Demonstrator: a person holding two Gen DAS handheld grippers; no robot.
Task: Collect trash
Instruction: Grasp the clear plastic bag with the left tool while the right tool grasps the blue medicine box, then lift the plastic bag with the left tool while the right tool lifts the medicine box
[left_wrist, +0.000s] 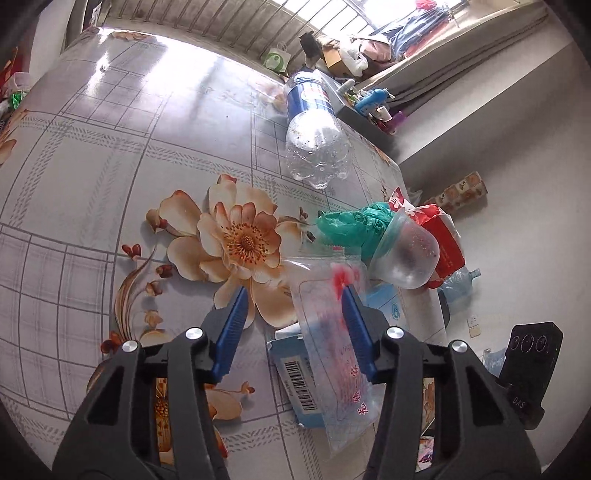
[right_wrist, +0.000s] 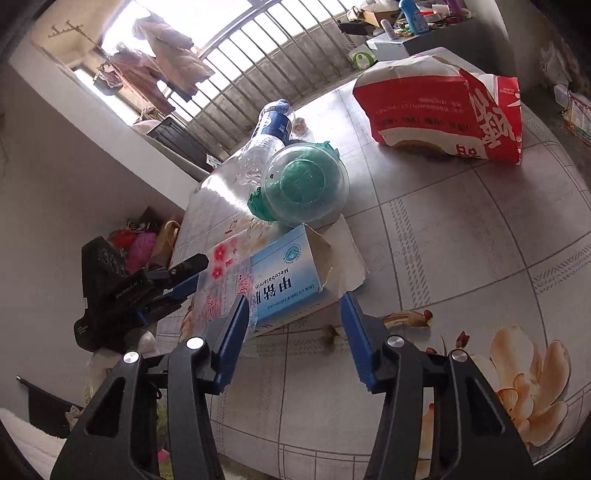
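A clear plastic bag with red print (left_wrist: 338, 350) lies over a blue-and-white medicine box (left_wrist: 295, 380) on the flowered tablecloth. My left gripper (left_wrist: 293, 295) is open, its right finger on the bag, its left finger over the cloth. In the right wrist view my right gripper (right_wrist: 293, 301) is open, its fingers straddling the front of the medicine box (right_wrist: 286, 277), with the bag (right_wrist: 221, 284) draped on the box's left. A clear cup (right_wrist: 304, 181) stuffed with green plastic (left_wrist: 351, 225) and an empty bottle (left_wrist: 314, 136) lie beyond.
A red-and-white tissue pack (right_wrist: 439, 110) lies at the table's far side. The table edge (right_wrist: 184, 236) runs close by the box, with the left gripper's body (right_wrist: 140, 291) beside it. A flowered tablecloth (left_wrist: 110, 184) covers the table.
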